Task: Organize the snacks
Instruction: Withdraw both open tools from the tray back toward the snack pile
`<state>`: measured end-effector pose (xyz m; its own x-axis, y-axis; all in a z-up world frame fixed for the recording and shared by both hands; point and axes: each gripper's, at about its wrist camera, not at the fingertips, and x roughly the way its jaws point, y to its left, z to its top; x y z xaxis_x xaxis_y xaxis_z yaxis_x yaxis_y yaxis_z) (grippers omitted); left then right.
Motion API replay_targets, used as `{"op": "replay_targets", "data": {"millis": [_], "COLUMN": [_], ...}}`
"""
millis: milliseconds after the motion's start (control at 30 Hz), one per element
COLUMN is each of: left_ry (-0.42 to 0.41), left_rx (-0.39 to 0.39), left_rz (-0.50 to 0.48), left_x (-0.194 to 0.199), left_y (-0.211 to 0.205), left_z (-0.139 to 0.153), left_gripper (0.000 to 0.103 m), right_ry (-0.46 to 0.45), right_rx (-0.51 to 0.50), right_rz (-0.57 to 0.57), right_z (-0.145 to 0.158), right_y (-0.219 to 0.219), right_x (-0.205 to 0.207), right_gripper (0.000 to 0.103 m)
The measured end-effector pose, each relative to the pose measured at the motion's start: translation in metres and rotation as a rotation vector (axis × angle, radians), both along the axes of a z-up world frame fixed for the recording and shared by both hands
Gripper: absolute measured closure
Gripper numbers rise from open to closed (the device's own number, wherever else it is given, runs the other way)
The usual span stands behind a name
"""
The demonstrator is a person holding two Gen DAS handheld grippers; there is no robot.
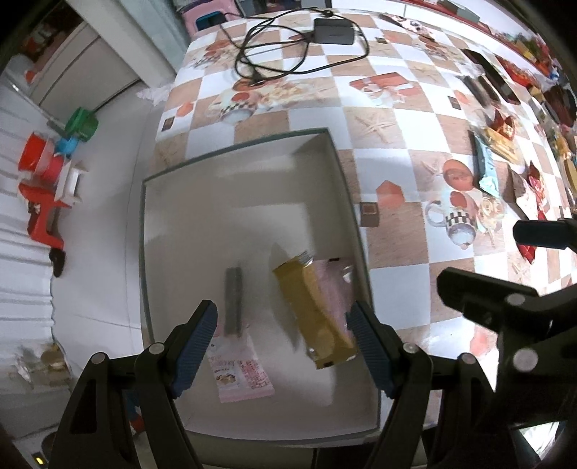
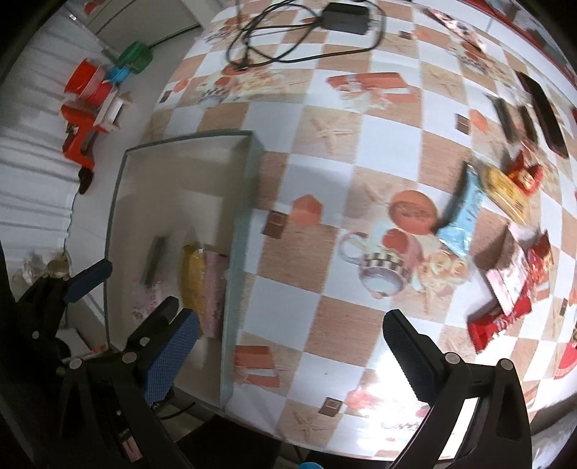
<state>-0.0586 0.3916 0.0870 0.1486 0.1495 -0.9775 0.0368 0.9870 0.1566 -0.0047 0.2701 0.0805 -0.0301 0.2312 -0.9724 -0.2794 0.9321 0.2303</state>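
Observation:
A shallow white box (image 1: pixel 202 202) sits at the table's left edge; it also shows in the right wrist view (image 2: pixel 144 187). In it lie a yellow snack bar (image 1: pixel 317 310), a pink packet (image 1: pixel 333 277) under it, a grey stick pack (image 1: pixel 233 299) and a pink-white packet (image 1: pixel 241 368). My left gripper (image 1: pixel 285 346) is open and empty above the box. My right gripper (image 2: pixel 288 353) is open and empty over the table, right of the box. Loose snacks lie at the right: a light blue bar (image 2: pixel 465 216), a yellow pack (image 2: pixel 505 191), red packs (image 2: pixel 501 321).
A black charger with coiled cable (image 1: pixel 324 32) lies at the table's far side. Dark bars and a phone-like slab (image 2: pixel 541 108) lie at the far right. Red, green and blue plastic items (image 1: pixel 54 158) sit on the floor at left.

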Motion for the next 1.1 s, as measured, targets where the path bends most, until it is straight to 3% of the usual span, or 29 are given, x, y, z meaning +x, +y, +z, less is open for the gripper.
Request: {"op": "replay_targets", "data": {"millis": [567,1100], "left_ry": [0.007,0.018], "left_rx": [0.012,0.025], "left_rz": [-0.084,-0.151], "left_x": [0.013,0.018], "left_y": [-0.047,-0.081], "left_z": [0.001,-0.002], "left_gripper": [0.023,0.023], "right_ry": [-0.138,-0.163], "right_rx": [-0.036,-0.035], "right_rz": [-0.170,-0.245], "right_z": [0.025,0.032], "right_y": [-0.068,-0.106], "right_x": [0.003,0.003], "right_gripper": [0.001,0.001]}}
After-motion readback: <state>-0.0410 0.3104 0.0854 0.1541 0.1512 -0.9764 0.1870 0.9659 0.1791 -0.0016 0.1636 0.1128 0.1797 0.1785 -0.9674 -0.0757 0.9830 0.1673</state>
